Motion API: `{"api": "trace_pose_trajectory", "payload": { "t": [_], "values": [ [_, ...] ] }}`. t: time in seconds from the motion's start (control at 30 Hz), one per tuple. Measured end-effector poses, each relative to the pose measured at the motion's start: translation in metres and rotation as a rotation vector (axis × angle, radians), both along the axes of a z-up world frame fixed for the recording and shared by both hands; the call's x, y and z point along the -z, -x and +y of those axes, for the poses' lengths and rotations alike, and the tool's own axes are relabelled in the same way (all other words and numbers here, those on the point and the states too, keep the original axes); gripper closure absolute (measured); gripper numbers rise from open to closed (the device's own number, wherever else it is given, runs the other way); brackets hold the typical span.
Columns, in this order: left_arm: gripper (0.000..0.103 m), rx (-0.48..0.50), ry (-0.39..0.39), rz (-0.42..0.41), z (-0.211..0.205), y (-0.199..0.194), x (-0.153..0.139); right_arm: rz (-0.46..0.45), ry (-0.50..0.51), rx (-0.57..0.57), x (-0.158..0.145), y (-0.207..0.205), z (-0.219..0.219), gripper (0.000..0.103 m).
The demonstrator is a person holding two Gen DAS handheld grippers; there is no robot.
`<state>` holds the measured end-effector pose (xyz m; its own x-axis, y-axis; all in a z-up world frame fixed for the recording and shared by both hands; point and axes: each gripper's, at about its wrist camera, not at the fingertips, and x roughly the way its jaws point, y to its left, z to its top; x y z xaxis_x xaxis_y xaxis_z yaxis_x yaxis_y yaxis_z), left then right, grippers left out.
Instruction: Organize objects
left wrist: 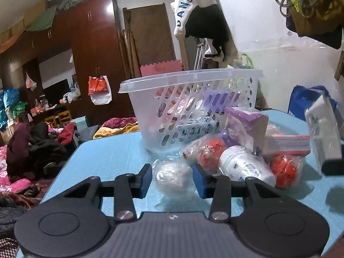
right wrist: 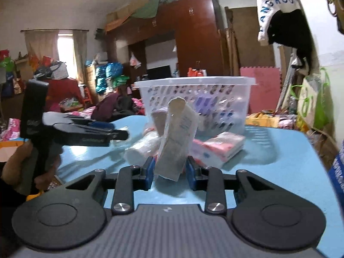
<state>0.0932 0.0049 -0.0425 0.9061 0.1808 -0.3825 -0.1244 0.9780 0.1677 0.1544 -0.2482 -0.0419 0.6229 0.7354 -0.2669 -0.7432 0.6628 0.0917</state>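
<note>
We hold our left gripper [left wrist: 173, 180] wide around a clear-wrapped ball [left wrist: 172, 175], probably untouched, basket [left wrist: 193, 79] straight ahead; right gripper [right wrist: 169, 171] clamps an upright packet [right wrist: 178, 137].

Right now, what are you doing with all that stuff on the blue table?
A person is tidying small things into the white basket. The right gripper is shut on a white packet, lifted above the blue table. The left gripper is open around a clear-wrapped bundle, not yet squeezing it. A white bottle, red-filled bags and a purple box wait beside the basket.
</note>
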Motion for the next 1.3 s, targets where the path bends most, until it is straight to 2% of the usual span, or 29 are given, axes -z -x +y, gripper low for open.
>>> {"api": "trace_pose_trajectory", "payload": {
  "t": [0.23, 0.4, 0.53, 0.63, 0.7, 0.77, 0.87, 0.9, 0.93, 1.0, 1.07, 1.13, 1.27, 1.3],
  "values": [
    [0.057, -0.010, 0.047, -0.053, 0.009, 0.005, -0.014, -0.023, -0.020, 0.027, -0.013, -0.009, -0.011, 0.069],
    [0.061, 0.021, 0.126, -0.077, 0.027, -0.011, -0.060, -0.104, -0.006, 0.004, -0.055, -0.023, -0.002, 0.069],
    [0.064, 0.043, 0.166, -0.121, 0.039, -0.045, -0.111, -0.165, 0.045, -0.015, -0.098, -0.050, 0.024, 0.069],
    [0.064, 0.026, 0.192, -0.093, 0.042, -0.087, -0.135, -0.187, 0.099, 0.016, -0.122, -0.082, 0.054, 0.069],
    [0.067, -0.011, 0.184, -0.052, 0.042, -0.113, -0.140, -0.171, 0.139, 0.034, -0.130, -0.104, 0.074, 0.070],
    [0.071, -0.024, 0.161, -0.011, 0.042, -0.127, -0.137, -0.143, 0.160, 0.044, -0.132, -0.121, 0.087, 0.070],
    [0.067, -0.024, 0.094, 0.034, 0.044, -0.110, -0.110, -0.109, 0.156, 0.042, -0.129, -0.130, 0.088, 0.070],
    [0.063, -0.042, 0.051, 0.010, 0.043, -0.094, -0.096, -0.106, 0.146, 0.041, -0.127, -0.128, 0.083, 0.070],
    [0.047, -0.064, 0.020, -0.014, 0.043, -0.076, -0.088, -0.110, 0.145, 0.042, -0.125, -0.125, 0.078, 0.070],
    [0.037, -0.068, 0.011, 0.030, 0.047, -0.048, -0.067, -0.117, 0.150, 0.058, -0.122, -0.119, 0.070, 0.070],
    [0.036, -0.061, 0.009, 0.001, 0.050, -0.021, -0.053, -0.119, 0.143, 0.058, -0.122, -0.115, 0.065, 0.070],
    [0.024, -0.070, -0.013, -0.004, 0.050, -0.009, -0.045, -0.119, 0.137, 0.062, -0.126, -0.115, 0.062, 0.070],
    [0.021, -0.049, -0.022, 0.102, 0.044, -0.025, -0.021, -0.110, 0.128, 0.062, -0.130, -0.121, 0.060, 0.070],
    [0.021, -0.048, -0.029, 0.121, 0.043, -0.031, -0.017, -0.097, 0.128, 0.054, -0.129, -0.123, 0.062, 0.076]
  ]
}}
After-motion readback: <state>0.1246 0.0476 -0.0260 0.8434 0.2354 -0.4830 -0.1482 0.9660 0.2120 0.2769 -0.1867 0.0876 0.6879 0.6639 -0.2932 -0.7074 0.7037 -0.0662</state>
